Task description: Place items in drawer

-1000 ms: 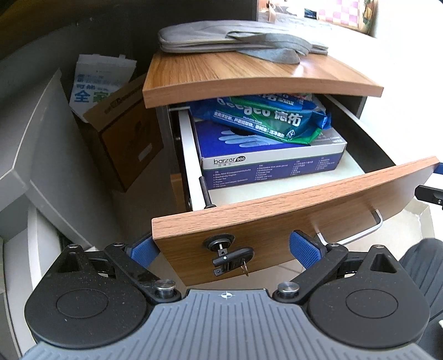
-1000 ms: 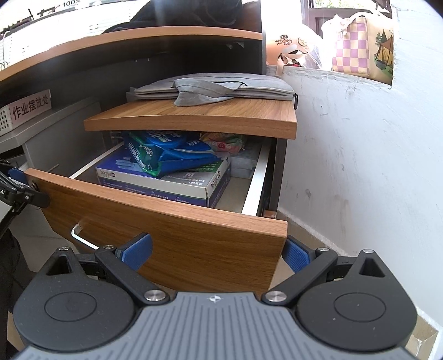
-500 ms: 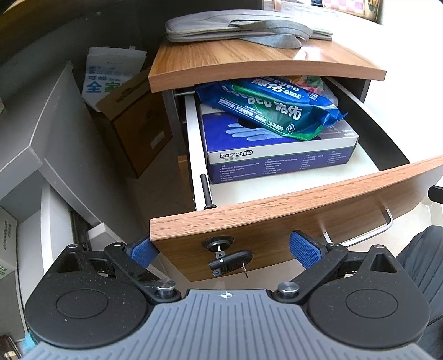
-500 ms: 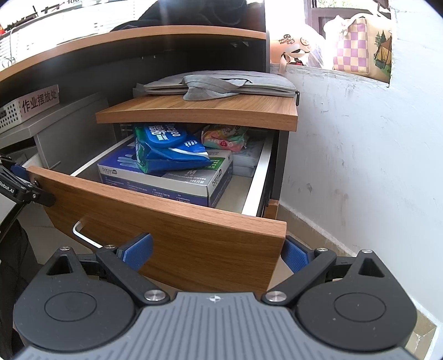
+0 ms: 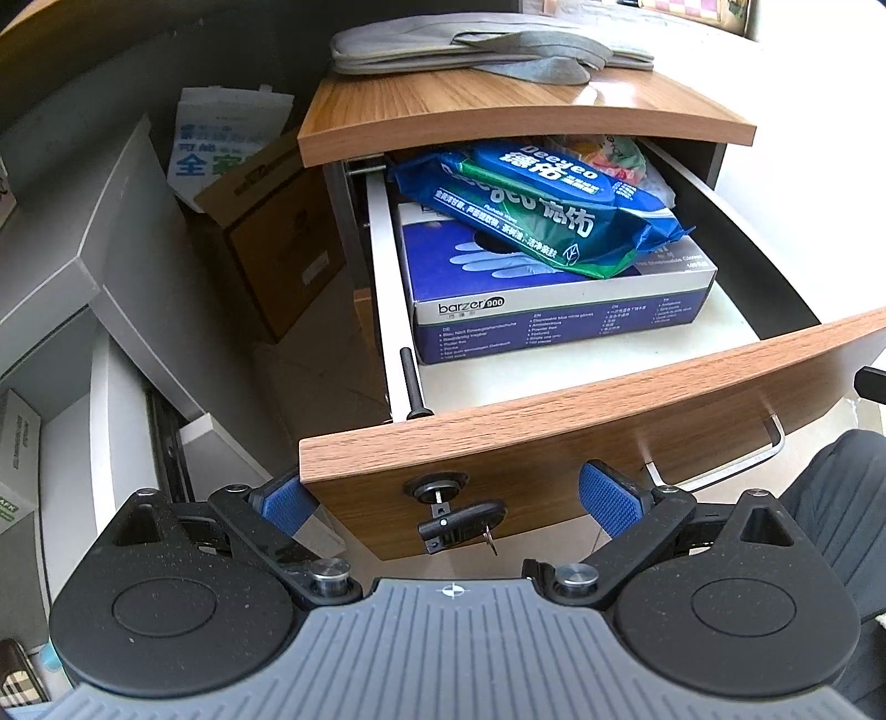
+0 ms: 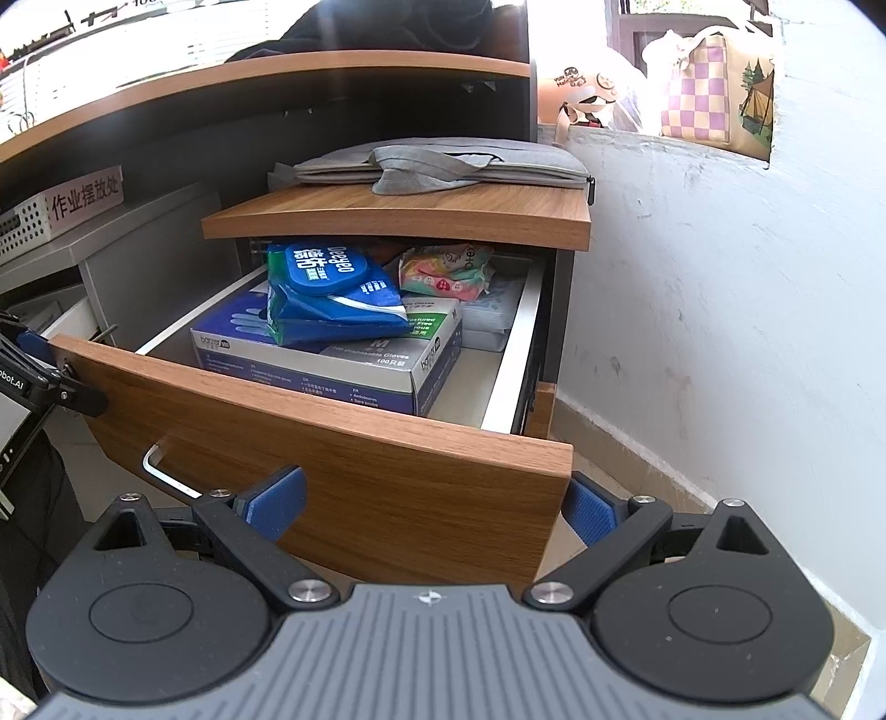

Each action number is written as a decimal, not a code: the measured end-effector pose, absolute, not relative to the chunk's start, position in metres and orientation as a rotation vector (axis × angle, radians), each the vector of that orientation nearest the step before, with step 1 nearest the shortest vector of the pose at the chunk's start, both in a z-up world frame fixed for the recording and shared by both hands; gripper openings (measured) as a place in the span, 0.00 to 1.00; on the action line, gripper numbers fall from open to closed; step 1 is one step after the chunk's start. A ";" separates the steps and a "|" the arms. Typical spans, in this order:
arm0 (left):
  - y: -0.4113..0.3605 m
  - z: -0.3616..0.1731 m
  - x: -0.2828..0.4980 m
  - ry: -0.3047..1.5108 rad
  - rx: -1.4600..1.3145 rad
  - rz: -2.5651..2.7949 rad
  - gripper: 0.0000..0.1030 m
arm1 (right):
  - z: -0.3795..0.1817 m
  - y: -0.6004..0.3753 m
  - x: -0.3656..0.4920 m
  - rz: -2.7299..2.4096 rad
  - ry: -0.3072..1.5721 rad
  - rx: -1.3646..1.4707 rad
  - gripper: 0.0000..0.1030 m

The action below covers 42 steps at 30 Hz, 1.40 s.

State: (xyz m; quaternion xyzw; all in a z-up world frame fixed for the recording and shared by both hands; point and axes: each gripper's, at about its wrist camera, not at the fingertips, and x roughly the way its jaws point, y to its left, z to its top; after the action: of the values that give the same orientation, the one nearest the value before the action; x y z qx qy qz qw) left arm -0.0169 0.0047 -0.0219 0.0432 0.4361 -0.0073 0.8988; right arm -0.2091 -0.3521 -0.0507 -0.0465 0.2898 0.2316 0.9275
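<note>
The wooden drawer (image 5: pixel 609 410) (image 6: pixel 354 443) stands pulled out under a small cabinet top. Inside lies a blue glove box (image 5: pixel 554 288) (image 6: pixel 332 354) with a blue and green wet-wipe pack (image 5: pixel 531 210) (image 6: pixel 326 293) on top. A pastel tissue pack (image 6: pixel 446 271) (image 5: pixel 614 158) sits behind them. My left gripper (image 5: pixel 448 495) is open in front of the drawer's left front corner, near the lock and key (image 5: pixel 459 520). My right gripper (image 6: pixel 432 501) is open in front of the drawer's right front corner. Neither holds anything.
A grey fabric sleeve (image 5: pixel 487 50) (image 6: pixel 437 163) lies on the cabinet top. A cardboard box (image 5: pixel 271 232) and grey cabinets (image 5: pixel 83 266) stand to the left. A white wall (image 6: pixel 720 304) closes the right side. A metal handle (image 5: pixel 769 448) (image 6: pixel 160 471) projects from the drawer front.
Both grippers have risen and drawn back a little, so more of the drawer's inside shows. The drawer and its contents have not moved.
</note>
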 end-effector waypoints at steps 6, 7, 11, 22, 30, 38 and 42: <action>0.004 -0.021 -0.024 0.910 0.080 -0.013 0.96 | -0.050 -0.353 -0.218 0.472 0.600 -0.097 0.96; 0.004 -0.021 -0.026 0.911 0.078 -0.013 0.96 | -0.050 -0.353 -0.219 0.471 0.601 -0.098 0.96; 0.002 -0.021 -0.032 0.917 0.078 -0.014 0.96 | -0.050 -0.355 -0.226 0.470 0.602 -0.101 0.96; 0.005 -0.018 -0.040 0.925 0.077 -0.026 0.96 | -0.051 -0.356 -0.236 0.473 0.606 -0.111 0.96; 0.009 -0.017 -0.045 0.909 0.044 -0.038 0.96 | -0.051 -0.356 -0.234 0.469 0.619 -0.113 0.96; 0.015 -0.004 -0.054 0.878 -0.005 -0.050 0.97 | -0.037 -0.352 -0.233 0.468 0.626 -0.144 0.96; 0.019 0.004 -0.060 0.862 -0.032 -0.056 0.97 | -0.025 -0.348 -0.231 0.461 0.631 -0.166 0.96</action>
State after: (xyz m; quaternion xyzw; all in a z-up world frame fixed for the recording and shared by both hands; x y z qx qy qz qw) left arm -0.0597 0.0194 0.0045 -0.0154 0.4175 -0.0272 0.9081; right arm -0.2311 -0.3475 -0.0248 -0.0807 0.3073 0.2242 0.9213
